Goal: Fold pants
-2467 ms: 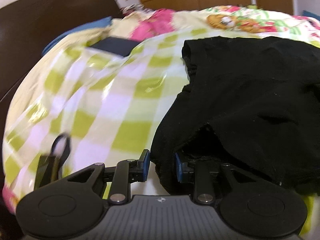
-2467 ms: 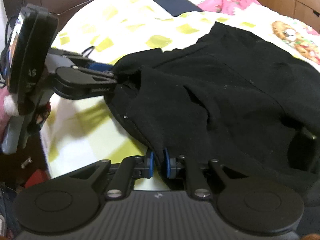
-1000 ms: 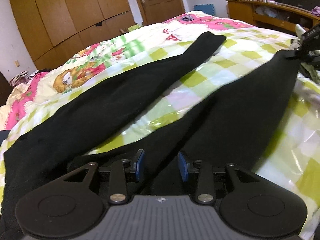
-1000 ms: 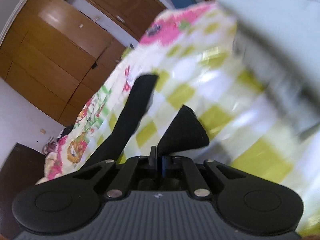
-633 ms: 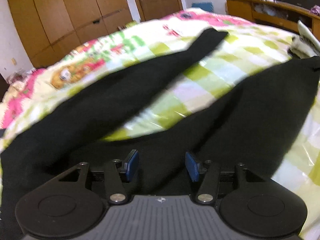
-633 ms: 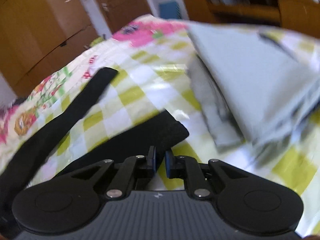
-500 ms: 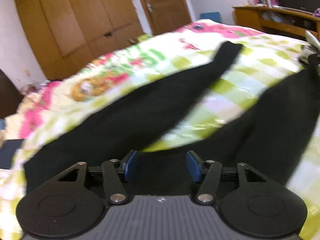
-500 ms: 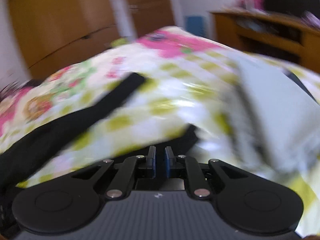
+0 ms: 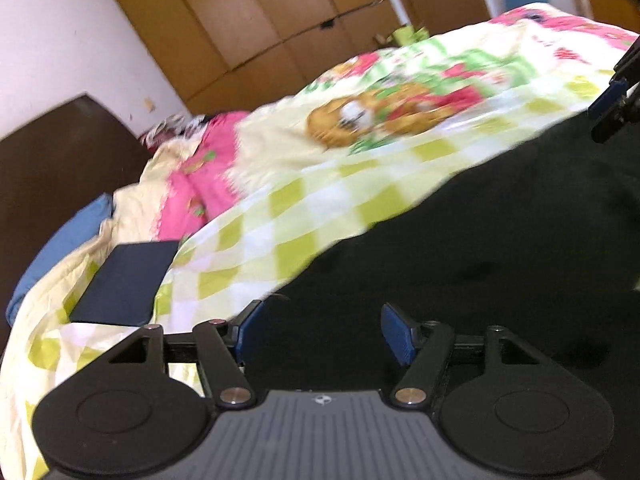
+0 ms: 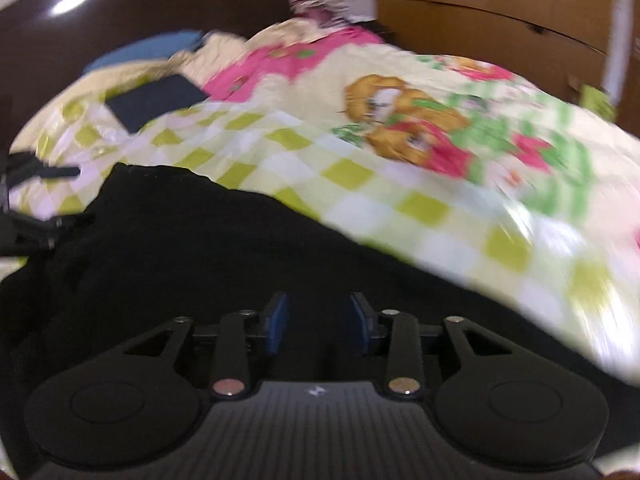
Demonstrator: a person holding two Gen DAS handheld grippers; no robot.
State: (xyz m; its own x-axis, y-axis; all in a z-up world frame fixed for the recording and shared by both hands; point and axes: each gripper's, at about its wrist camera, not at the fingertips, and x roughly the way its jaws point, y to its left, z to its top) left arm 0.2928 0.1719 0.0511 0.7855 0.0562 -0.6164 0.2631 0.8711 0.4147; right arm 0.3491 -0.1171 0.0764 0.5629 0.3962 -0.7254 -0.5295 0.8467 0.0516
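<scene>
Half a second ago our right gripper (image 10: pixel 318 322) had its blue pads almost together at the end of a trouser leg; now they stand apart with nothing between them, above the black pants (image 10: pixel 224 256). Our left gripper (image 9: pixel 324 330) was already spread and is wider now, also holding nothing. Both cameras have swung from the wardrobe side toward the dark headboard (image 9: pixel 52 160).

The pants lie on the checked bedspread (image 9: pixel 280 216), filling the near and right part of the left view, their upper edge running diagonally across the green-and-white squares. In the left view the right gripper shows at the right border, above the cloth. Beyond the pants, bare bedspread stretches to a dark flat rectangle (image 9: pixel 124 280) near the blue pillow (image 9: pixel 64 236). A bear print (image 10: pixel 404 120) lies farther off.

We can read no writing; both pictures are motion-blurred.
</scene>
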